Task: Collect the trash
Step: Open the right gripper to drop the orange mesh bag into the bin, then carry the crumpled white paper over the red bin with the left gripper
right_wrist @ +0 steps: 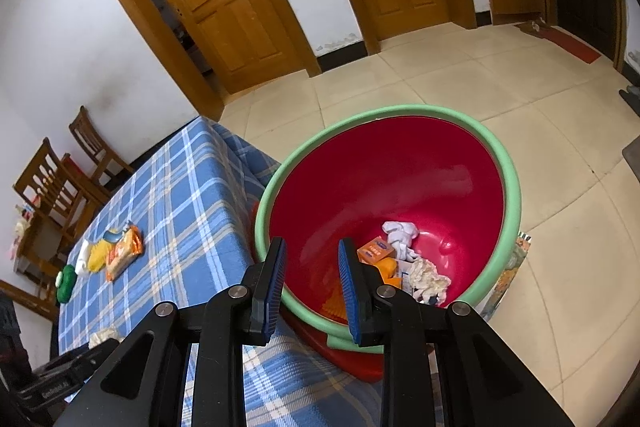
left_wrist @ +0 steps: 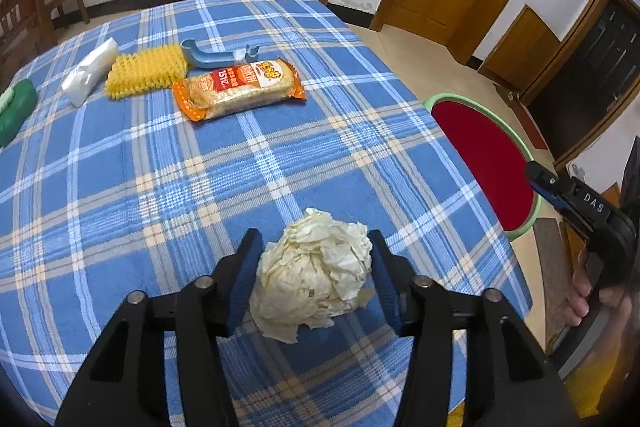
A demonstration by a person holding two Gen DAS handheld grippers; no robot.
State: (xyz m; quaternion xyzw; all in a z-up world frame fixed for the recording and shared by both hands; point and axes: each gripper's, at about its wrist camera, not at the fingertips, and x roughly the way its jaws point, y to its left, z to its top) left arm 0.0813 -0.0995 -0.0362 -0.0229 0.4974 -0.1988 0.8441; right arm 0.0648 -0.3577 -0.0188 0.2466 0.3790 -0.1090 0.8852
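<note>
Near the desk's (left_wrist: 120, 167) right edge: crumpled paper wad (left_wrist: 316, 267) squarely between left claw's (left_wrist: 316, 251) pads, gripped; right claw (right_wrist: 312, 277) empty, narrowly open over basin (right_wrist: 500, 155).

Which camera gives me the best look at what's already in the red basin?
The right wrist view: it looks down into the red basin, showing the trash at its bottom. The left wrist view catches only part of the rim and red wall beyond the table edge, no contents.
</note>
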